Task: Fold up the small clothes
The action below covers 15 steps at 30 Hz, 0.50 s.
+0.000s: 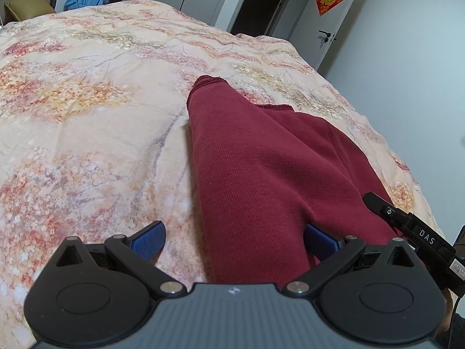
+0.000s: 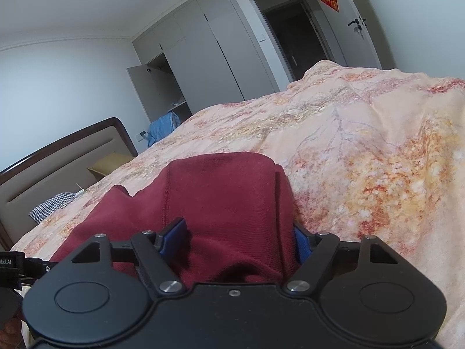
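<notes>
A dark red knit garment lies on the floral bedspread, with one long fold running away from me. My left gripper stands open over its near end. The cloth lies between the blue pads, and the left pad is clear of it. In the right wrist view the garment bunches up between the blue pads of my right gripper, which is shut on that bunch. A black part of the right gripper shows at the garment's right edge.
The bedspread covers the whole bed around the garment. A dark wooden headboard, a checked cloth and a blue garment lie at the far side. Wardrobes and a doorway stand beyond the bed.
</notes>
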### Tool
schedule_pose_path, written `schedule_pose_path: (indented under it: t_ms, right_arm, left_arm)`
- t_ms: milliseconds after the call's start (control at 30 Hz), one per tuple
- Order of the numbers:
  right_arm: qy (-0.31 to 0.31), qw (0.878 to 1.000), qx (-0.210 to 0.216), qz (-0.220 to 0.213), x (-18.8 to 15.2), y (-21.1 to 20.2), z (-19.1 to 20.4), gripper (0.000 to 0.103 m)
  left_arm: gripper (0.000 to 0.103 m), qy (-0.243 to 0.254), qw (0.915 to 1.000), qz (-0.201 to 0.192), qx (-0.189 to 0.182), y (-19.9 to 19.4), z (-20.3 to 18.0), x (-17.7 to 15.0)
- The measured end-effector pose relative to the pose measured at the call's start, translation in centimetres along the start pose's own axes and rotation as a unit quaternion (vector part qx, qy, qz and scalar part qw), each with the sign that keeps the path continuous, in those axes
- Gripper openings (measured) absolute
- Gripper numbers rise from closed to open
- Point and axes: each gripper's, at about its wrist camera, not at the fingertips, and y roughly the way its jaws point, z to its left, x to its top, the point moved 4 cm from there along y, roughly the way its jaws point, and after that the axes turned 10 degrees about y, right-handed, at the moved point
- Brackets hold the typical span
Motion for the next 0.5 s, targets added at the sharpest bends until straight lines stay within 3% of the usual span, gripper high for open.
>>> schedule_pose_path:
  t_ms: [167, 400, 500]
  right_arm:
    - [-0.007, 1.000, 0.003, -0.011, -0.1, -0.3, 0.2, 0.061]
    - [-0.048, 0.999, -0.020, -0.015, 0.0, -0.9, 1.8, 0.031]
    - [-0.076, 0.996, -0.036, -0.020, 0.1, -1.4, 3.2, 0.024]
  left_arm:
    - [0.101, -0.002, 1.0000, -0.005, -0.005, -0.1, -0.1, 0.1]
    - [0.078, 0.014, 0.9991, 0.006, -0.039, 0.0, -1.0, 1.0]
    - [0.062, 0.010, 0.9988, 0.006, -0.048, -0.2, -0.8, 1.5]
